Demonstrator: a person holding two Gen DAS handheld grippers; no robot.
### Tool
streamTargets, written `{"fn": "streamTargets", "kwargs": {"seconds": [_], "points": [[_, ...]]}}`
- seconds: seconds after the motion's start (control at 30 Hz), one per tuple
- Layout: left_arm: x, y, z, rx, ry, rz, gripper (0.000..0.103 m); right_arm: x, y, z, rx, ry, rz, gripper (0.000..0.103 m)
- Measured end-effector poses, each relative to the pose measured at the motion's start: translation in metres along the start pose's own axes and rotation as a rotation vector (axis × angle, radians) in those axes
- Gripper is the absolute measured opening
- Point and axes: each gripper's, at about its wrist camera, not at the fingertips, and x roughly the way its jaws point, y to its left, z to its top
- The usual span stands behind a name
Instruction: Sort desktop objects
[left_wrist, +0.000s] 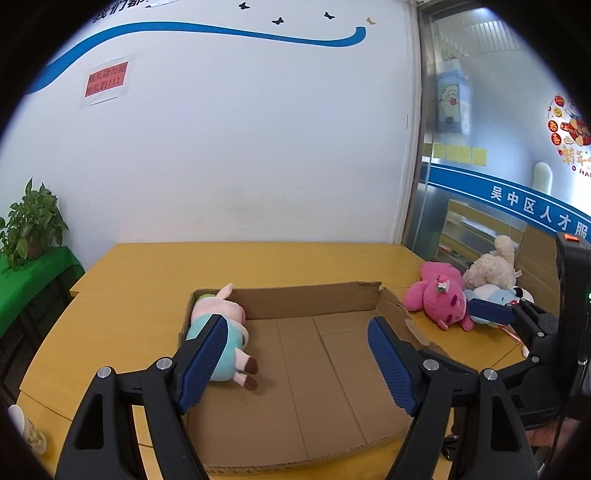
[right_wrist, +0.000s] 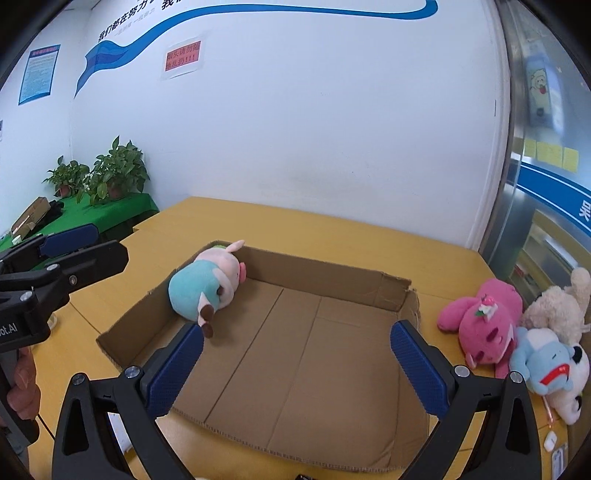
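Observation:
A shallow open cardboard box (left_wrist: 306, 365) (right_wrist: 295, 354) lies on the yellow table. A pink and teal pig plush (left_wrist: 221, 332) (right_wrist: 207, 284) lies in its far left corner. A pile of plush toys sits right of the box: a pink bear (left_wrist: 439, 299) (right_wrist: 484, 321), a cream plush (left_wrist: 491, 269) (right_wrist: 557, 306), and a light blue plush (right_wrist: 546, 362). My left gripper (left_wrist: 295, 354) is open and empty above the box, its left finger beside the pig. My right gripper (right_wrist: 299, 365) is open and empty above the box's near edge.
The yellow table (left_wrist: 147, 266) meets a white wall behind. Potted plants stand on a green-covered stand (right_wrist: 99, 214) at the left. A paper cup (left_wrist: 29, 432) stands at the table's near left. A glass partition (left_wrist: 498, 147) is at the right. Small white items (right_wrist: 550, 441) lie near the toys.

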Motion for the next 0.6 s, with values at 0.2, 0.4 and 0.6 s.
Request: {"fn": "streamTargets", "kwargs": {"seconds": [0.2, 0.4, 0.6], "points": [[-0.001, -0.010, -0.017, -0.007, 0.029, 0.002, 0.079, -0.017, -0.004, -0.021, 0.032, 0.010, 0.001, 0.103], [-0.002, -0.013, -0.036, -0.028, 0.049, -0.022, 0.079, -0.026, 0.004, -0.039, 0.009, 0.014, -0.024, 0.103], [0.000, -0.019, -0.062, -0.017, 0.096, -0.062, 0.079, -0.030, 0.006, -0.062, 0.021, 0.023, -0.031, 0.103]]}}
